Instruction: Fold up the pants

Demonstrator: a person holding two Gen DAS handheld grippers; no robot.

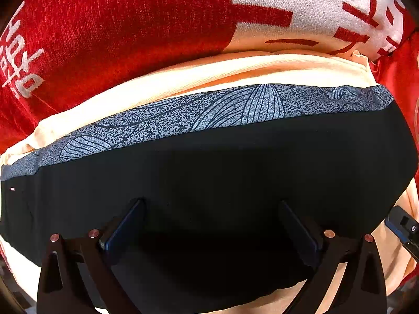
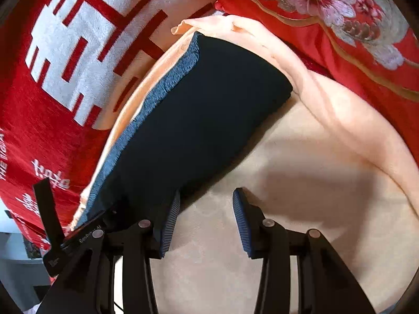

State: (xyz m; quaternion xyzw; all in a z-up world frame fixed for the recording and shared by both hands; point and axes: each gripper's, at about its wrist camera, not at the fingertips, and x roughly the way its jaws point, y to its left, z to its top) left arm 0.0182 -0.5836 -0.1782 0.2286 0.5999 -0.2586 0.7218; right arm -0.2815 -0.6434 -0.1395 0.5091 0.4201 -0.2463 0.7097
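The black pants [image 1: 209, 167] lie folded into a flat bundle with a grey patterned band [image 1: 209, 112] along the far edge, on a peach cloth [image 1: 183, 78]. My left gripper [image 1: 212, 204] is open just above the black fabric, fingers spread wide, holding nothing. In the right wrist view the folded pants [image 2: 199, 120] stretch from lower left to upper middle. My right gripper [image 2: 207, 196] is open over the peach cloth [image 2: 314, 183] beside the bundle's near right edge; its left finger [image 2: 171, 222] is at the pants' edge. The left gripper's body [image 2: 73, 240] shows at lower left.
A red blanket with white characters [image 1: 117, 26] lies beyond the pants. A red embroidered floral cover [image 2: 340, 13] lies to the upper right. The right gripper's tip [image 1: 403, 225] shows at the right edge of the left wrist view.
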